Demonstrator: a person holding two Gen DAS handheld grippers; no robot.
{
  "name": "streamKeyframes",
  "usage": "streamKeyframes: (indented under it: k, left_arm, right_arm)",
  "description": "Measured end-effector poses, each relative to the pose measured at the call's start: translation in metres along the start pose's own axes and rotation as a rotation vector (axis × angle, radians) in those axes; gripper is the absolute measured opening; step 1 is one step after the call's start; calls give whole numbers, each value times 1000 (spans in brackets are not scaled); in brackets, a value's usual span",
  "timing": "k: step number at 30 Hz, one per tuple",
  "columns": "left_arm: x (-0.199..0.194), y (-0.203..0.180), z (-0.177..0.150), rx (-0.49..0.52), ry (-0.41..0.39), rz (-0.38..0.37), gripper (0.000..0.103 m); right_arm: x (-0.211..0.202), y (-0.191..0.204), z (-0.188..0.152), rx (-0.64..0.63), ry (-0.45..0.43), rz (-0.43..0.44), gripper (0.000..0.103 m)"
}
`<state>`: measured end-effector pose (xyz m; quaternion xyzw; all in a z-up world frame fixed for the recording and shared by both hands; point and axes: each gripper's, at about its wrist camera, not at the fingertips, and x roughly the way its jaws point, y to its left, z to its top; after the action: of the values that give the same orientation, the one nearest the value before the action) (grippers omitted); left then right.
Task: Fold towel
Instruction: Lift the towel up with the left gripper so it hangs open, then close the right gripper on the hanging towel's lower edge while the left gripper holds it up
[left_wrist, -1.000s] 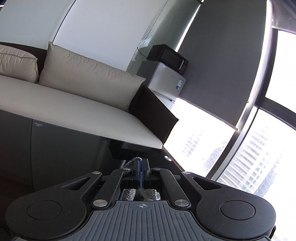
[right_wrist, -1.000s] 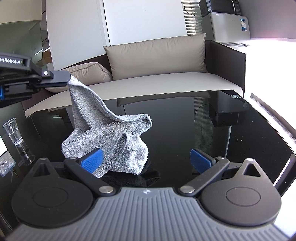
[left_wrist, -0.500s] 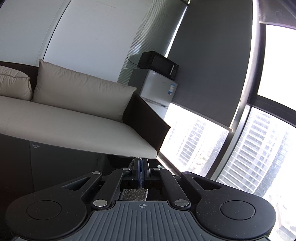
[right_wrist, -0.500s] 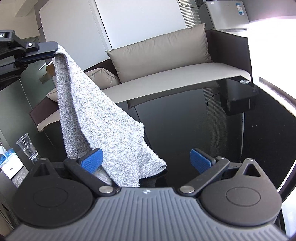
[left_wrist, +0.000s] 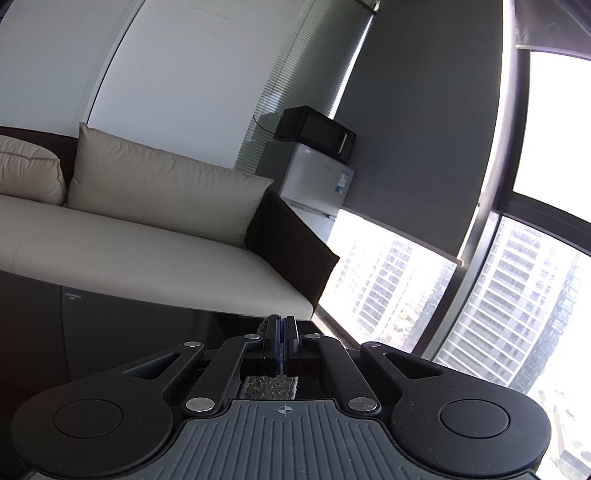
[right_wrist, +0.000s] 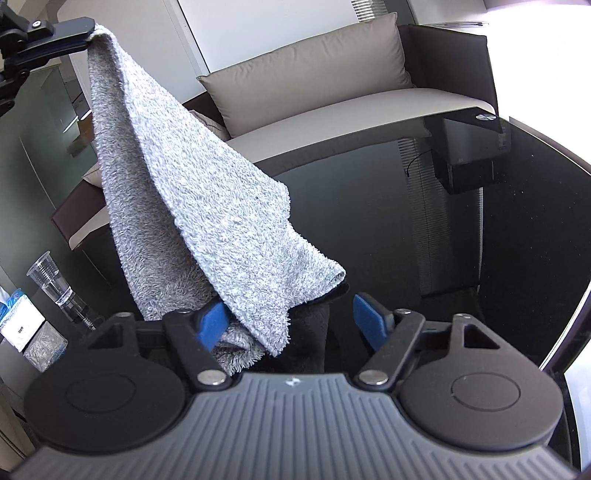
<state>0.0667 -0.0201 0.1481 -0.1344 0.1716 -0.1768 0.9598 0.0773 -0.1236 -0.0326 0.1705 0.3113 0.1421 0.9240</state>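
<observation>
**Towel hanging, second corner not yet caught**

My left fingers (left_wrist: 281, 345) are pressed together on a towel (right_wrist: 192, 192) corner, so it hangs above the black tabletop (right_wrist: 480, 229). My right fingers (right_wrist: 291, 323) have just been closing, still spread, with a lower corner dangling between them, seemingly untouched. Closing off-centre could catch only fringe, letting it slip out.
</observation>
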Motion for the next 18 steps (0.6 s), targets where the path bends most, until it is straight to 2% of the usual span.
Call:
streamKeyframes:
  k: [6,13,15,18]
  left_arm:
    - [-7,2,0,6,-1,4,1]
    - [-14,6,-2,3,1,15,1]
    - [-16,7,-2,4,1,19,1]
    - [-17,8,-2,7,1,23,1]
  right_arm:
    - [-6,-14,2,89,-37,-17,70]
    - [-15,-25,6,182,-86,37,70]
    - [-16,-26,7,187,-86,45,65]
    - [-10,-24,7,170,-38,38,46]
